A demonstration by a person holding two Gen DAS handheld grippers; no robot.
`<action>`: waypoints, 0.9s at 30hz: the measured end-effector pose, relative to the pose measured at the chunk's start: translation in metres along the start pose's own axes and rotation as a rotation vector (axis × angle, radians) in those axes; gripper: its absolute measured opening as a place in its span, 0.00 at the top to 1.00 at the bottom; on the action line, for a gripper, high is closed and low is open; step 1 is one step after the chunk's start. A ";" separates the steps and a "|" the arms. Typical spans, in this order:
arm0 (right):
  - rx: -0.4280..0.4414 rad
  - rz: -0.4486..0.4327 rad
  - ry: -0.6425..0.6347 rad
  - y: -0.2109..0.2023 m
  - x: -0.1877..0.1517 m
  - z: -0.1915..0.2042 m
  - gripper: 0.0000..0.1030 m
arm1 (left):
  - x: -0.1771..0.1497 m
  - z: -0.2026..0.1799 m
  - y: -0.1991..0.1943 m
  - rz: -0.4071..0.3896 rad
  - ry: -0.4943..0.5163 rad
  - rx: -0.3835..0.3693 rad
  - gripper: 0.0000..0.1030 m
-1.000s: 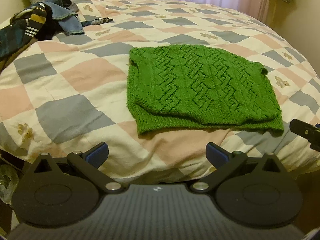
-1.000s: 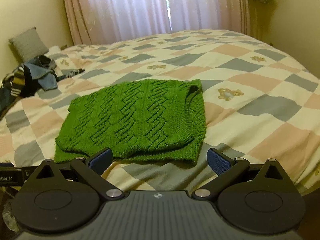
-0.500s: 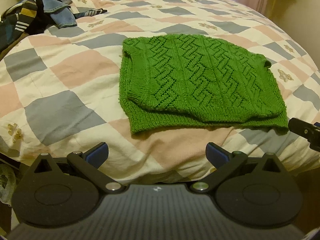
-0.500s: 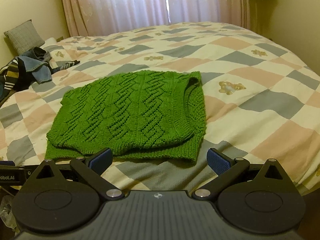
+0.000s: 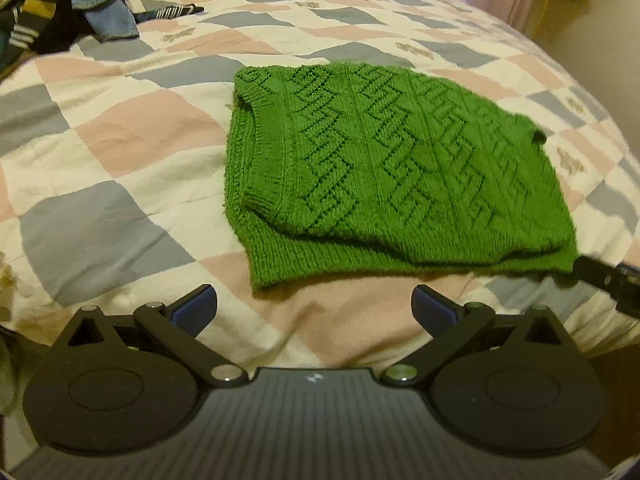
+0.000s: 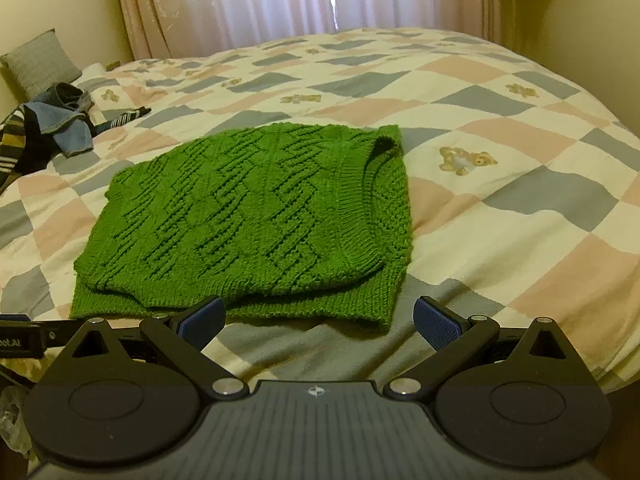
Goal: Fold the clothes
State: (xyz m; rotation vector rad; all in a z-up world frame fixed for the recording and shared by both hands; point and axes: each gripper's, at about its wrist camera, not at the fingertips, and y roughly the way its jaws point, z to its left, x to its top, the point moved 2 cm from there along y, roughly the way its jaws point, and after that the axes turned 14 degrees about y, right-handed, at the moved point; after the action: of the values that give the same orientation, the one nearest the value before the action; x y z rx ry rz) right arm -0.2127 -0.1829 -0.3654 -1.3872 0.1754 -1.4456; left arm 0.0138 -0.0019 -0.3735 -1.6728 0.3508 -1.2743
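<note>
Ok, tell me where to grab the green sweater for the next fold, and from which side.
Take the green sweater by its two near corners, coming in low from the bed's near edge. Its bottom layer sticks out there past the folded top layer, flat and free. Both the left gripper and the right gripper have jaws open, facing that edge.

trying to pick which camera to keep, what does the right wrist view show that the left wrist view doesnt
Only the right wrist view shows the window curtains, the grey pillow and the sweater's ribbed neckline. Only the left wrist view shows the sweater's far side edge close up. Both show the folded green sweater on the checked quilt, the pile of clothes, and an open, empty claw: left, right.
</note>
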 end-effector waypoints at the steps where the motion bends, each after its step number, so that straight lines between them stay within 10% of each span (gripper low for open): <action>1: 0.003 -0.001 0.006 0.002 0.001 -0.003 0.00 | 0.001 0.007 0.002 -0.010 -0.030 -0.026 0.01; 7: 0.019 -0.016 0.027 0.012 0.008 -0.017 0.00 | 0.006 0.049 0.020 -0.053 -0.229 -0.166 0.01; 27: 0.091 -0.045 0.078 0.058 0.045 -0.026 0.00 | 0.043 0.124 0.111 -0.183 -0.334 -0.382 0.04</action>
State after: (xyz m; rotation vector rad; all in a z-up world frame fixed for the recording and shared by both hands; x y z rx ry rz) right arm -0.1894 -0.2543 -0.3867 -1.2694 0.1271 -1.5278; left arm 0.1723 -0.0226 -0.4370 -2.2487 0.2527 -1.0744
